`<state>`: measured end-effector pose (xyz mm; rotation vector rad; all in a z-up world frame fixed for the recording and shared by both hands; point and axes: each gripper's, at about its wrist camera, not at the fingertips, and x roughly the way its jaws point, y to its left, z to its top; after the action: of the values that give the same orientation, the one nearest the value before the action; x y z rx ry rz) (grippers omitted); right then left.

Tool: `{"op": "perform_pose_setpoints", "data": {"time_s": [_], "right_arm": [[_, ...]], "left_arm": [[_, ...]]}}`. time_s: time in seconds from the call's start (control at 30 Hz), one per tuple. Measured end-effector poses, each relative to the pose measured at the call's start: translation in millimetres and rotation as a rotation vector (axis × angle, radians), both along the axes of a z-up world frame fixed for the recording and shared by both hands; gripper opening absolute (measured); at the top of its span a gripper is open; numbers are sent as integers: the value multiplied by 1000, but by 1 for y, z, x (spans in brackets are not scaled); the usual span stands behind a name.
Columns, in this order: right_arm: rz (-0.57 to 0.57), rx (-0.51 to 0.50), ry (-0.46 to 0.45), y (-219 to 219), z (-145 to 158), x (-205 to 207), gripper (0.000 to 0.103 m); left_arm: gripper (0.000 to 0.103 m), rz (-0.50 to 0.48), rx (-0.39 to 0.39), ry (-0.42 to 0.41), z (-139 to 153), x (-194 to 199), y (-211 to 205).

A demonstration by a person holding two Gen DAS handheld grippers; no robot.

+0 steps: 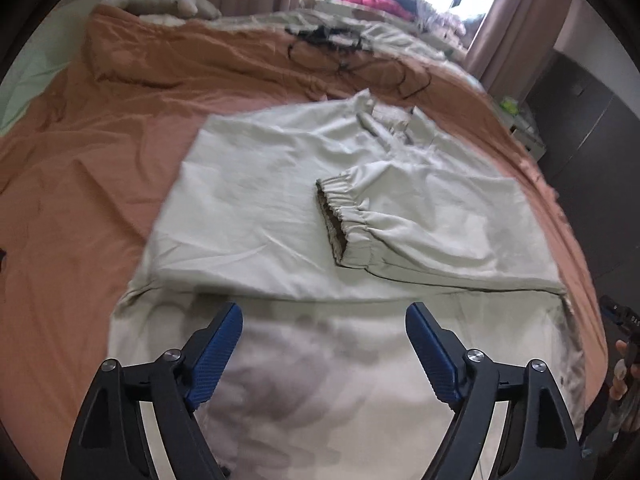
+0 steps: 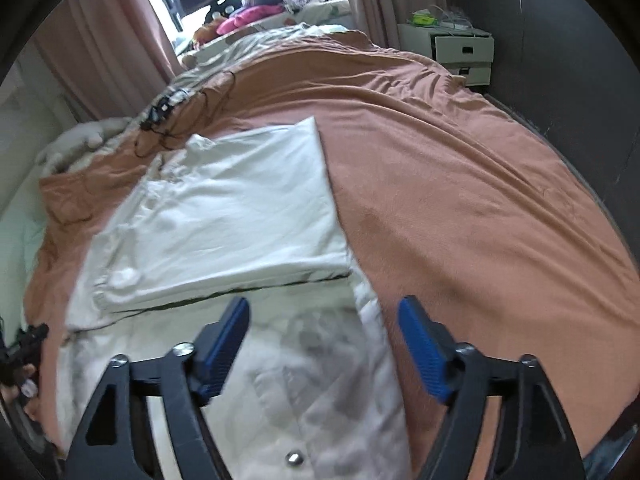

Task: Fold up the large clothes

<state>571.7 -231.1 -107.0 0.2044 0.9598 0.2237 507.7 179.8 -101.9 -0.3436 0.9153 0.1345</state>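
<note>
We are finding the left gripper [image 1: 324, 316] standing wide apart, gripping nothing, over the pale jacket [image 1: 280, 184] lying partly folded on the orange bedspread [image 1: 100, 152]; the right gripper [image 2: 324, 312] is likewise gaping, empty, above the jacket's near edge; we are reading no labels

One pale jacket [image 1: 280, 200] lies on one bed [image 1: 100, 184], with one elastic cuff [image 1: 344, 220] showing. Two grippers are present: the left gripper [image 1: 324, 332] and the right gripper [image 2: 322, 326]. One white nightstand [image 2: 460, 50] shows two drawers.
</note>
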Motion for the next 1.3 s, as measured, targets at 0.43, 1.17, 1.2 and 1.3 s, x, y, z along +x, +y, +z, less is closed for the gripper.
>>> {"op": "perform_pose_setpoints", "data": {"time_s": [0.43, 1.17, 1.2, 1.3], "right_arm": [[-40, 50, -112, -21, 32, -95, 103], [8, 46, -243, -32, 50, -242, 103], [8, 45, -247, -33, 48, -248, 103], [4, 46, -249, -35, 42, -262, 103]], "left_arm": [[85, 22, 21, -144, 49, -128, -10], [85, 95, 54, -217, 53, -303, -9], [85, 106, 46, -227, 51, -311, -6], [85, 119, 38, -234, 45, -326, -2]]}}
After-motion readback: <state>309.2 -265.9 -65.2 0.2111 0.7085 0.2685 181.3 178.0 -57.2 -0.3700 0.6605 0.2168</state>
